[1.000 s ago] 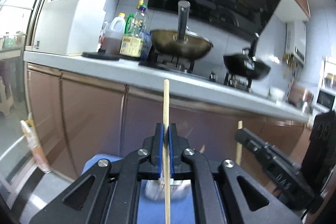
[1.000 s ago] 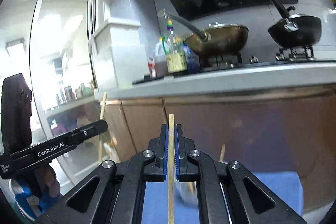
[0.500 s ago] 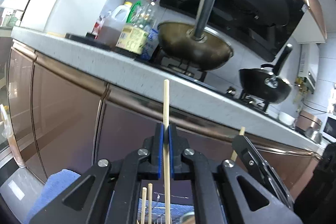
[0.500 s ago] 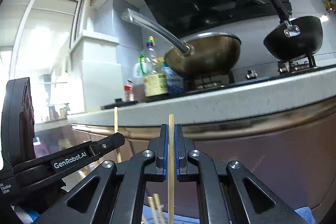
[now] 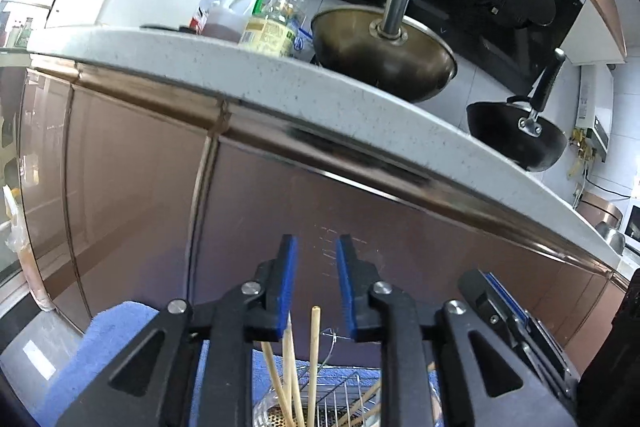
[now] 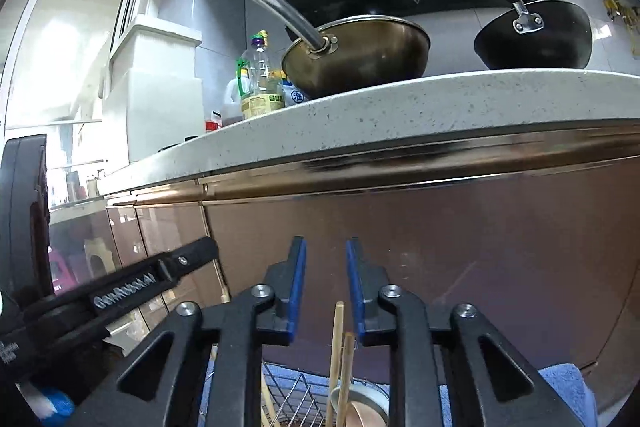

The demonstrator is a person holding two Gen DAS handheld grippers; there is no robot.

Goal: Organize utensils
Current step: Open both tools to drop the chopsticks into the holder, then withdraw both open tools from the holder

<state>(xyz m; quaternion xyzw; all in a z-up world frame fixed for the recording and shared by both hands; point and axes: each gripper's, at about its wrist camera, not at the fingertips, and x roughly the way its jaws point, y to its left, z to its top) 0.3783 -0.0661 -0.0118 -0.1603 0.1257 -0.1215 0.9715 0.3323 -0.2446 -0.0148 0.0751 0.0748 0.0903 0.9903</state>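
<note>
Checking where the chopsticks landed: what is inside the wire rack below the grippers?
Wooden chopsticks stand upright in the wire rack; more chopsticks show beside a round container. The gripper bodies hide the rack's bottom.

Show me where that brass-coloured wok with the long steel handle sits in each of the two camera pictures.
Left wrist view: brass-coloured wok upper centre-right, handle rising straight up.
Right wrist view: wok upper centre, handle sweeping up to the left.
Shared landmark: oil bottle just left of it on the counter.

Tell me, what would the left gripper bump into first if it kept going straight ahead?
Probably the brown cabinet door under the counter. Nothing shows between the left gripper and it, though depth is hard to judge.
</note>
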